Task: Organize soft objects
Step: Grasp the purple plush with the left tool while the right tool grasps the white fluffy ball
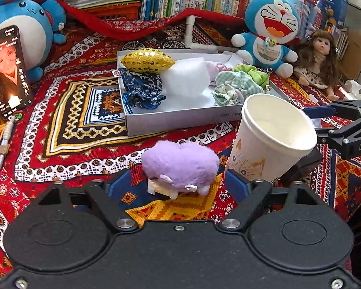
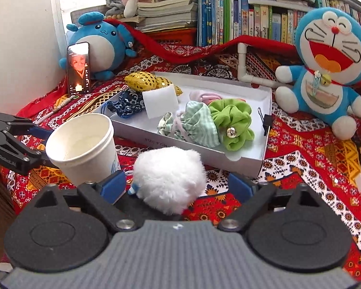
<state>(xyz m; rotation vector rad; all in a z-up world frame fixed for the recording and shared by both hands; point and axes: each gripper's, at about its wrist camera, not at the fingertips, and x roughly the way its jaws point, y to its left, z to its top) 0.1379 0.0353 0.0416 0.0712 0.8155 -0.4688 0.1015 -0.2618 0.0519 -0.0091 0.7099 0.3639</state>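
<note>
Lilac plush, fuzzy and rounded, is seen as the purple soft toy (image 1: 180,166) lying on the patterned red cloth (image 1: 84,130) of the bench, a pale clip-like base showing under it. It is framed between the blue pads of the left gripper (image 1: 179,187), whose jaws stand wide, a gap visible on both sides. A white fluffy ball (image 2: 168,178) is likewise framed by the right gripper (image 2: 178,187); its left pad is seen just beside the fur, contact cannot be told, while the right pad stands clear. A paper cup (image 1: 274,142) is noted upright, just beside both toys. Behind it the shallow white box (image 1: 170,120) is crowded with a gold sequinned pouch (image 1: 148,60), blue scrunchie (image 1: 142,89), white foam block (image 1: 185,77) and green scrunchies (image 2: 231,122). Free floor is left in the box near its front wall
</note>
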